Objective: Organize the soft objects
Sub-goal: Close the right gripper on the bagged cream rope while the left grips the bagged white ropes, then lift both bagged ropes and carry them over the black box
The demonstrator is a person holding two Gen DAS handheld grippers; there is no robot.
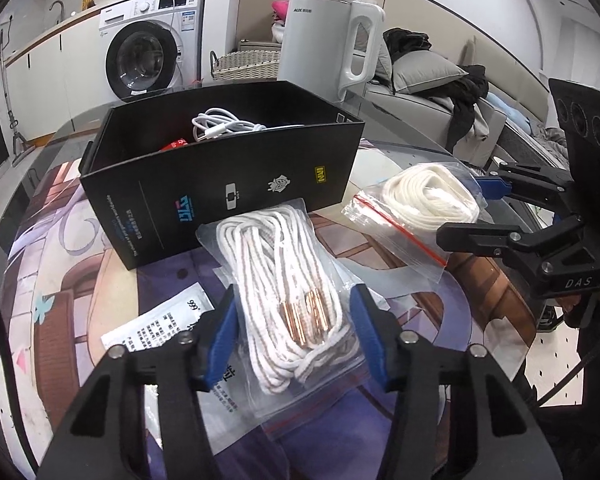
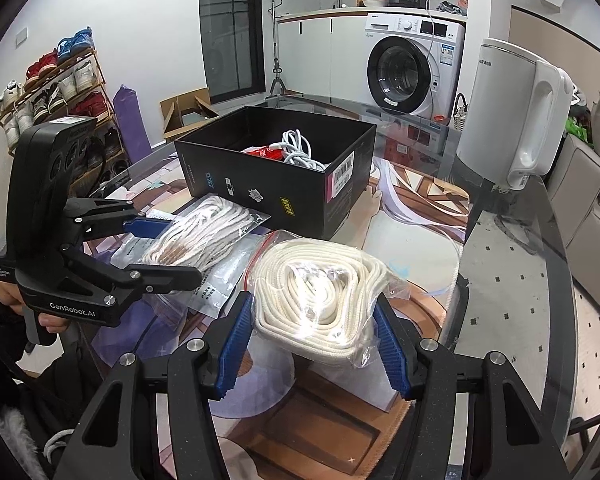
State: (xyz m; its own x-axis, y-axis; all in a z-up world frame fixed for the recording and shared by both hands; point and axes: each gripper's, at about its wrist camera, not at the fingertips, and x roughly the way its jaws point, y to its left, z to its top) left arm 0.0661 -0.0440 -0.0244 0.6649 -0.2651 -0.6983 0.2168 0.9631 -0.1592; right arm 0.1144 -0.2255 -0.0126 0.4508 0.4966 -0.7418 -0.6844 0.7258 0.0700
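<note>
We had two bagged cords on the table mat in front of the black box. Our left gripper straddled the striped cord bag, its blue pads just beside the bag's edges; we could not tell whether they pressed it. Our right gripper pinched the cream rope bag from both sides, its near end off the mat. The two bags lay just beside each other. Inside the box sat a white cable and a red packet. A white kettle stood behind the box.
</note>
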